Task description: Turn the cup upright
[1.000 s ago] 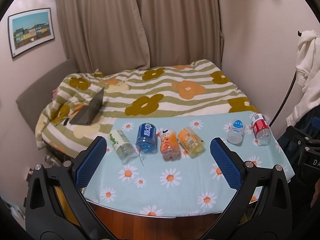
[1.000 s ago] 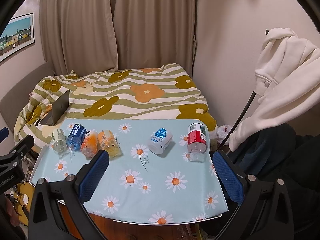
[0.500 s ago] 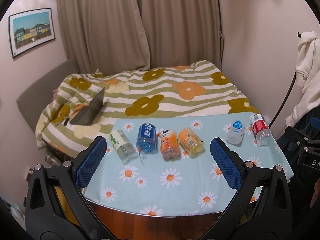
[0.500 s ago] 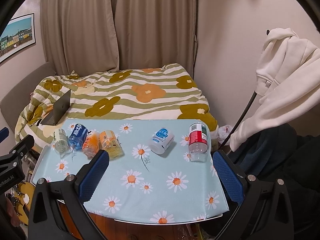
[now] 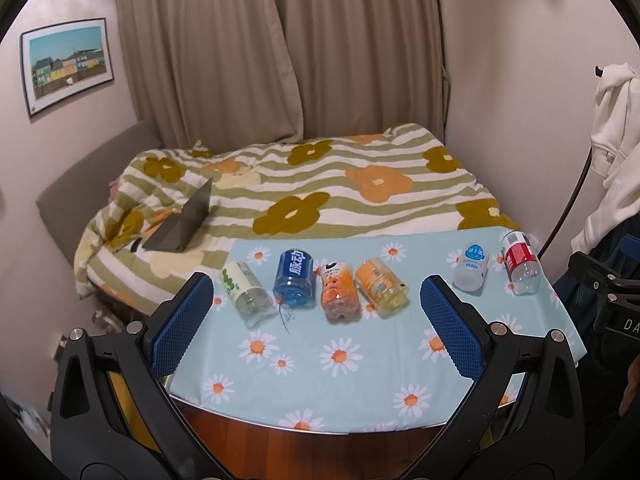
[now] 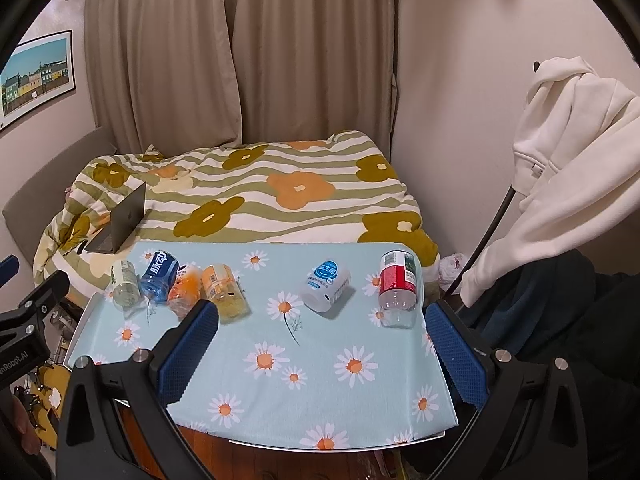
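A bed (image 5: pixel 320 184) under a striped, flowered quilt fills the room at twelve o'clock, with a half-open laptop (image 5: pixel 184 224) resting on its left side and closed curtains (image 5: pixel 280 48) behind. Nearer, a table (image 5: pixel 360 368) covered in a pale blue daisy cloth carries six cut bottle cups, all lying on their sides. From the left wrist view, four sit close together: a green-labelled cup (image 5: pixel 246 292) at eleven o'clock of the left gripper (image 5: pixel 318 324), a blue cup (image 5: pixel 293 278) just beside it, an orange cup (image 5: pixel 339 292) at twelve o'clock, and a yellow cup (image 5: pixel 380 288) at one o'clock. A white cup (image 5: pixel 471 268) and a red-labelled cup (image 5: pixel 520 268) lie well apart at two o'clock. Both grippers hang above the near table edge with jaws spread wide, holding nothing, and nothing stands between them and the cups. The right wrist view puts the white cup (image 6: pixel 326 286) at twelve o'clock of the right gripper (image 6: pixel 322 346) and the red-labelled cup (image 6: pixel 397 286) at one o'clock; it alone shows a cream hoodie (image 6: pixel 576 160) in full, hanging at three o'clock.
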A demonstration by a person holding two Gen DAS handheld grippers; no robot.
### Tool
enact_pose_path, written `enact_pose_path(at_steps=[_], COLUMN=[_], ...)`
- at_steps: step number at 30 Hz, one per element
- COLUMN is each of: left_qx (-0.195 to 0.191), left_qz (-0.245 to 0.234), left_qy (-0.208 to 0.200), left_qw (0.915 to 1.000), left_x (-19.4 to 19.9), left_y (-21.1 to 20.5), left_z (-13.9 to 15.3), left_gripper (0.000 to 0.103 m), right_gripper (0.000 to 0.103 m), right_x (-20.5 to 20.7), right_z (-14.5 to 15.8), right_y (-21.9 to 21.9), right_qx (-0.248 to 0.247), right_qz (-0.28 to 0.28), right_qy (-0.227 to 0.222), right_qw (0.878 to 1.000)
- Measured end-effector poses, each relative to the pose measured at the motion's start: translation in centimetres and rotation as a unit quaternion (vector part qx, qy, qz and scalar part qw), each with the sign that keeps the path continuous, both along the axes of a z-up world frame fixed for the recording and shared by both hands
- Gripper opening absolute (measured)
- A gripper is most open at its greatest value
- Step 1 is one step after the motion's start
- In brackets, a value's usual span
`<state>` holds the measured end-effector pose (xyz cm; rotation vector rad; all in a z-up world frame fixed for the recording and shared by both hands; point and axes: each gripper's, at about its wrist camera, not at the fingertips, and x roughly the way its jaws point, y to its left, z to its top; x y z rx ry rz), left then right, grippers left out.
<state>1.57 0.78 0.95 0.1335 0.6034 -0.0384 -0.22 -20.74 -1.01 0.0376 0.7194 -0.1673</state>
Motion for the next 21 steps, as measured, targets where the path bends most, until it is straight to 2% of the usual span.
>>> enact_pose_path(at_steps=[4,14,21], left_qx=[-0.004,-0.011,-0.02], left_qz=[0.002,0.033,0.036], left_qy=[0.006,0.055,0.106], left_qw=[1.0,0.9978,0.9935], left_x=[-0.1,1.1,5.1], left_y=[-0.2,-0.8,-0.6], left_z=[-0.1,-1.5,-4.7], left_gripper=[0.103,0.103,0.103], right_gripper=[0.103,0.103,0.103], right_x=[0.2,2.4,3.9], right_z=[0.1,-0.8,-3.4], right_y=[0.0,-0.8,-2.2], right_qx=[0.003,0.022,0.028], right_qz=[0.002,0.034,0.046], right_qy=[0.001,0.034,0.06], right_qw=[1.0,0.999,0.997])
